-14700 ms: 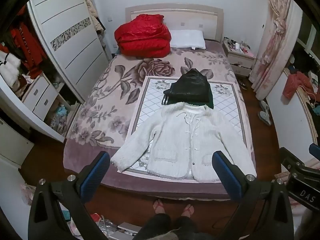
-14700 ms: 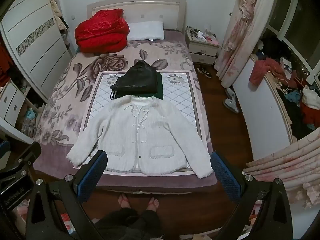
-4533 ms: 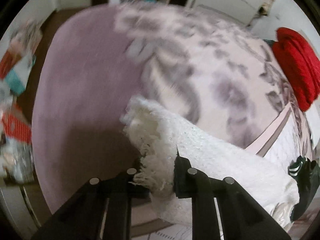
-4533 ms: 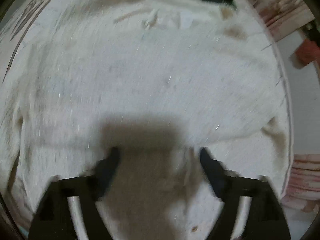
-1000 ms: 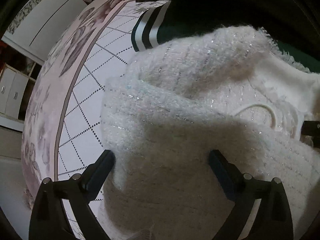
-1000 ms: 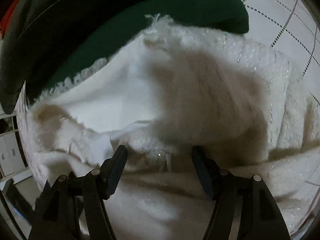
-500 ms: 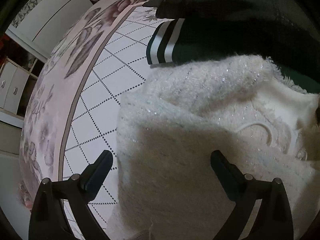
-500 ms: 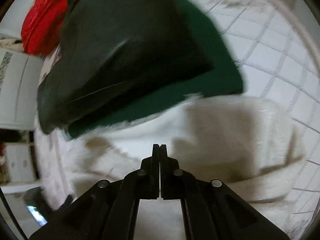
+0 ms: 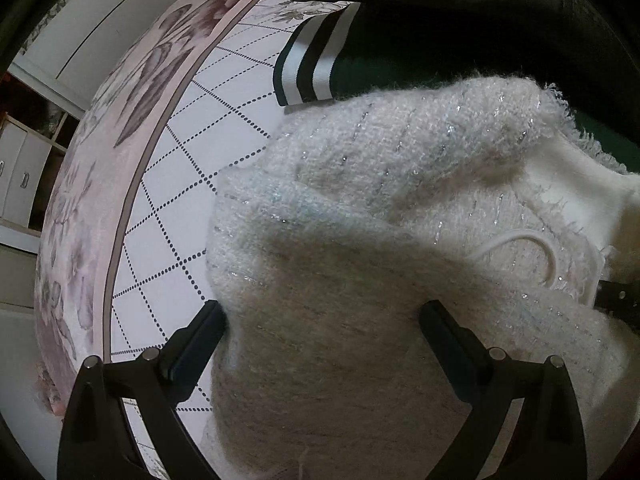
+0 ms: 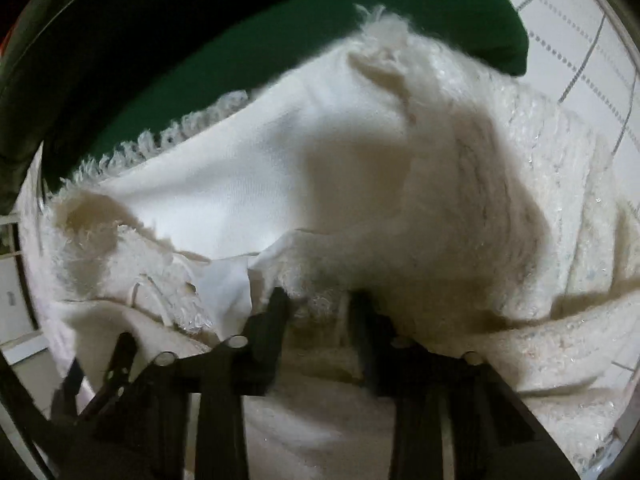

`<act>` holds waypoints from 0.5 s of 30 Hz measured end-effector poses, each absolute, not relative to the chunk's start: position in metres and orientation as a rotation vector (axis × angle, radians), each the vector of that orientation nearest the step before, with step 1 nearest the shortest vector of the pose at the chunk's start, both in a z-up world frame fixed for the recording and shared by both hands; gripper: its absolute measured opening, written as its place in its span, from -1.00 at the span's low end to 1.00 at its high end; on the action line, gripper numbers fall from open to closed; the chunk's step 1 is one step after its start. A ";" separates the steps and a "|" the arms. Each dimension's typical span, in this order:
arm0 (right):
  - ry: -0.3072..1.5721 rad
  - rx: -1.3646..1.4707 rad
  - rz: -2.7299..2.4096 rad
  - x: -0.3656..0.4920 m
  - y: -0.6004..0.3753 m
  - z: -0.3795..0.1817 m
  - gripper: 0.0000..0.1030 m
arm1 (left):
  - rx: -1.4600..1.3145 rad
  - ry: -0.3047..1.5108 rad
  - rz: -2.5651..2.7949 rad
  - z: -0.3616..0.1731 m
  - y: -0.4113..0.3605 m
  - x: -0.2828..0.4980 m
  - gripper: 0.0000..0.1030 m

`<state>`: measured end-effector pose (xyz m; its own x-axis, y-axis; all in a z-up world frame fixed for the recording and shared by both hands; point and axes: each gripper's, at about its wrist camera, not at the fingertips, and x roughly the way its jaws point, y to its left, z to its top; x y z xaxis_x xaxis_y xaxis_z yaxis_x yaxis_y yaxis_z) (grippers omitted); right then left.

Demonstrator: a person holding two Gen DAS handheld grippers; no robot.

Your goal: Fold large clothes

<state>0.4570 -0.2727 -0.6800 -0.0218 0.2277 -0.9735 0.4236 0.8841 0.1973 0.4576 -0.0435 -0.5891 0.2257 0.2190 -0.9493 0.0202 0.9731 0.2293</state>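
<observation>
A white fuzzy jacket [image 9: 360, 216] lies on the bed, its sides folded inward, with the smooth white lining [image 10: 248, 176] showing at the collar. My left gripper [image 9: 322, 320] hangs open just above the folded left shoulder, one finger past the jacket's edge, gripping nothing. My right gripper [image 10: 318, 308] points down at the front edge by the collar. Its jaws are opening, a narrow gap apart, with a tuft of fuzzy trim [image 10: 316, 300] between them. A black part of the right gripper [image 9: 618, 300] shows at the right edge of the left wrist view.
A folded black and green jacket [image 9: 440, 20] with a striped cuff [image 9: 308, 68] lies just beyond the collar, touching the white jacket. Under both is a white quilted mat [image 9: 168, 208] on a floral bedspread [image 9: 80, 200]. A white wardrobe [image 9: 100, 32] stands at the left.
Half a second ago the right gripper was fully shut and held higher; now it is down at the collar with its jaws apart. The left gripper has barely moved.
</observation>
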 end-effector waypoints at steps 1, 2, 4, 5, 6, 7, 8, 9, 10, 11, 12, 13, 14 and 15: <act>1.595 0.542 -0.176 0.456 -0.275 -0.677 -0.59 | 0.209 1.338 0.136 -0.587 -0.042 0.458 0.94; 1.579 0.570 -0.184 0.451 -0.273 -0.672 -0.60 | 0.207 1.338 0.135 -0.585 -0.042 0.458 0.94; 1.530 0.605 -0.185 0.448 -0.278 -0.656 -0.63 | 0.202 1.328 0.129 -0.579 -0.041 0.456 0.94; 1.500 0.608 -0.185 0.446 -0.279 -0.647 -0.63 | 0.204 1.318 0.127 -0.575 -0.041 0.454 0.94; 1.470 0.614 -0.182 0.445 -0.280 -0.637 -0.63 | 0.208 1.316 0.125 -0.574 -0.039 0.455 0.94; 1.444 0.619 -0.175 0.445 -0.281 -0.627 -0.63 | 0.207 1.315 0.121 -0.573 -0.039 0.454 0.94; 1.417 0.633 -0.178 0.444 -0.282 -0.620 -0.63 | 0.206 1.313 0.119 -0.573 -0.039 0.454 0.94; 1.397 0.641 -0.178 0.440 -0.284 -0.613 -0.63 | 0.207 1.315 0.119 -0.574 -0.039 0.453 0.94; 1.382 0.633 -0.172 0.442 -0.284 -0.608 -0.64 | 0.205 1.318 0.117 -0.575 -0.038 0.453 0.94; 1.372 0.634 -0.174 0.442 -0.289 -0.605 -0.64 | 0.204 1.319 0.117 -0.576 -0.038 0.453 0.94; 1.371 0.642 -0.169 0.440 -0.291 -0.604 -0.64 | 0.204 1.323 0.120 -0.577 -0.038 0.453 0.94; 1.385 0.628 -0.164 0.441 -0.293 -0.606 -0.64 | 0.201 1.325 0.120 -0.577 -0.037 0.453 0.94; 1.405 0.610 -0.170 0.446 -0.294 -0.612 -0.64 | 0.195 1.325 0.121 -0.577 -0.037 0.454 0.94; 1.478 0.589 -0.146 0.454 -0.294 -0.627 -0.62 | 0.191 1.324 0.127 -0.577 -0.036 0.454 0.94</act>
